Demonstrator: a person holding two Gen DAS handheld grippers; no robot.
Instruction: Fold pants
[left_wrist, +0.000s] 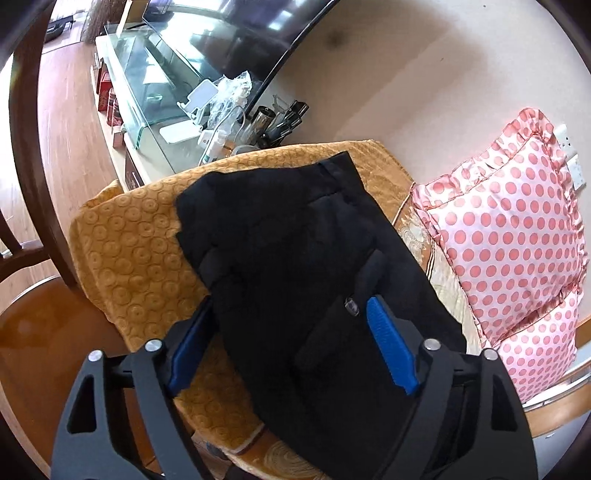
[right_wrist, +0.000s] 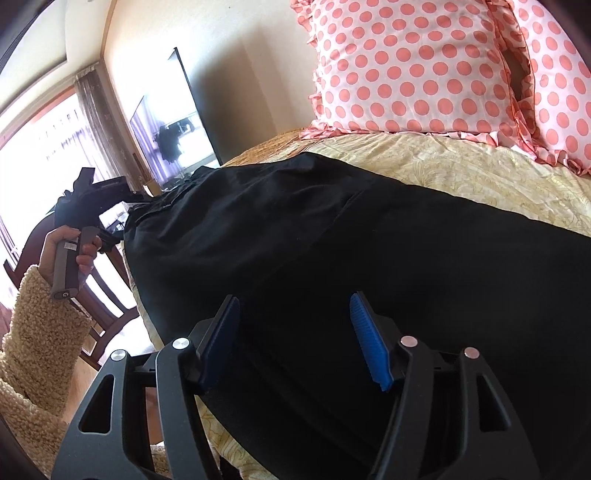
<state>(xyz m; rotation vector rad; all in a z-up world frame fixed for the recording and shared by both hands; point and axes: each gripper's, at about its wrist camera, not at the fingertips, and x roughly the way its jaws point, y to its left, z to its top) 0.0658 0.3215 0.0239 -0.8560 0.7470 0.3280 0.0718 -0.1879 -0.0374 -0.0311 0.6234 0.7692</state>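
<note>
Pants (left_wrist: 295, 258) mid-frame on the cushion (left_wrist: 129, 240), hem spilling off its lower edge. L gripper (left_wrist: 288, 332) and R gripper (right_wrist: 295, 332) both wide open, holding nothing. Risks: single-layer pinch, or slick fabric sliding off → crooked fold.

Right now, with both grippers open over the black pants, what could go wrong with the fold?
1. The pants overhang the near edge of the orange cushion; a pull could drag them off.
2. The left gripper straddles thick layered cloth with its jaws open, so closing may catch only the top layer.
3. The right gripper hovers over smooth mid-fabric, with no edge or crease between the fingers to pinch.
</note>
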